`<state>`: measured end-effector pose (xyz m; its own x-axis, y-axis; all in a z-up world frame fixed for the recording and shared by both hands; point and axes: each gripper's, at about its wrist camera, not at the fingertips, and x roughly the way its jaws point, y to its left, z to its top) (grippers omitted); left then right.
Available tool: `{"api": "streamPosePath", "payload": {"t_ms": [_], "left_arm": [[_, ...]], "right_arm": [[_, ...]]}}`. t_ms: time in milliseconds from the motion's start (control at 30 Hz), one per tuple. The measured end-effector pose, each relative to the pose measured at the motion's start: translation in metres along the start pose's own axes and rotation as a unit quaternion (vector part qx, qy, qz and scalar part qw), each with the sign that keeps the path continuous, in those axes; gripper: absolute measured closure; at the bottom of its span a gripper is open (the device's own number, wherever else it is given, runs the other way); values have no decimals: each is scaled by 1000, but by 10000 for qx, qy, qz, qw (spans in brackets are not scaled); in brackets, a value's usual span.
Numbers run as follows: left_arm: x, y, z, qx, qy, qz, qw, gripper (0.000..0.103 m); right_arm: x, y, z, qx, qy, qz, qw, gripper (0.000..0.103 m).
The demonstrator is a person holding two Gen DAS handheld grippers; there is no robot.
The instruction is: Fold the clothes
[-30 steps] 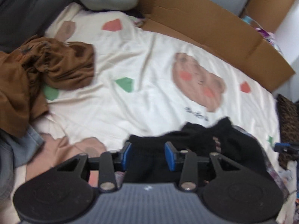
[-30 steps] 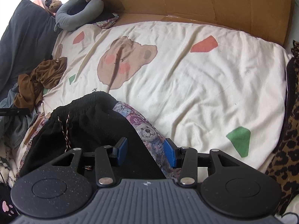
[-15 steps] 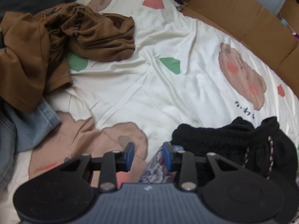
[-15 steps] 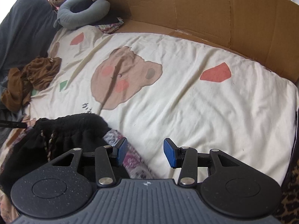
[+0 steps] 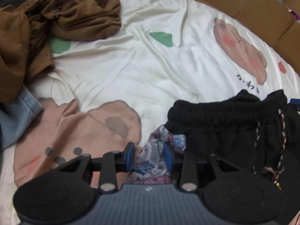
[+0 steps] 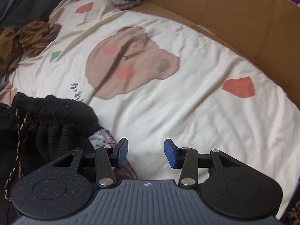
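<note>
Shorts (image 5: 230,131) lie on bed (image 5: 150,71); left gripper (image 5: 149,154) jaws just widened, prob. straddling patterned cloth (image 5: 155,150) w/o pinching; right gripper (image 6: 146,153) released.

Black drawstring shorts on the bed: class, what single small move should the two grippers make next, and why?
Probably shift each gripper inward onto the waistband ends and close. The black drawstring shorts lie bunched on the patterned cloth; the left gripper, whose jaws have just been opening, straddles only that cloth, and the right gripper stands open over bare bed sheet.
</note>
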<state>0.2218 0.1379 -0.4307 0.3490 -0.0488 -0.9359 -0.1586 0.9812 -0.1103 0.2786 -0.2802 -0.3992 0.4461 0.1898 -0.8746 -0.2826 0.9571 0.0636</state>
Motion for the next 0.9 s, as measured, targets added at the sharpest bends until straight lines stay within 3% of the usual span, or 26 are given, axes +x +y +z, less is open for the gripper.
{"api": "streamPosePath", "payload": {"t_ms": [467, 533, 667, 900], "left_arm": [[6, -22, -4, 716, -66, 45, 9974, 63], [6, -21, -5, 686, -78, -14, 9976, 67], [7, -23, -8, 594, -81, -159, 9981, 87], [7, -24, -8, 560, -70, -266, 9981, 89]], "right_arm": [[-13, 35, -5, -478, -127, 805, 9955, 53], [-17, 42, -6, -655, -169, 860, 9940, 53], [-15, 52, -6, -894, -146, 827, 9924, 53], [-3, 63, 2, -1239, -70, 1074, 9864, 53]]}}
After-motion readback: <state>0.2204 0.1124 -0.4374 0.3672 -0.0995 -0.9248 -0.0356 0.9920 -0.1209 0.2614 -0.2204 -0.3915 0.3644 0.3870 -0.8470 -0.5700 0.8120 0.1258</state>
